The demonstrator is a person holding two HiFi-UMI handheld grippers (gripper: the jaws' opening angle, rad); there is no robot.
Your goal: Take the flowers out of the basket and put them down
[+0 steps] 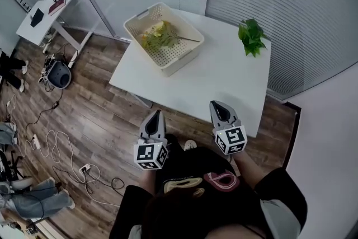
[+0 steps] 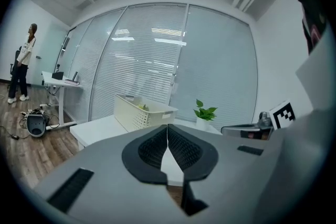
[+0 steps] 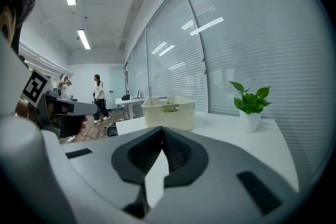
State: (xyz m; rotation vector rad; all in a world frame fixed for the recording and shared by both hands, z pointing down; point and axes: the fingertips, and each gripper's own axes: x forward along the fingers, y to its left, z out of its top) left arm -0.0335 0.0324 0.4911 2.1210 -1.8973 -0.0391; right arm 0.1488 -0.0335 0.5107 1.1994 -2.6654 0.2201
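A white square worktop stands on a wood-plank floor, close to a wall of blinds. A cream perforated basket sits at its far left corner, askew to the edges. A small green potted plant stands at the far right corner, well apart from the basket.

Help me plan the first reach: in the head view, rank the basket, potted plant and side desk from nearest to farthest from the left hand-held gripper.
1. Basket, on the table's left, ahead of the left hand-held gripper.
2. Potted plant, at the table's far right corner.
3. Side desk, far left, across the floor.
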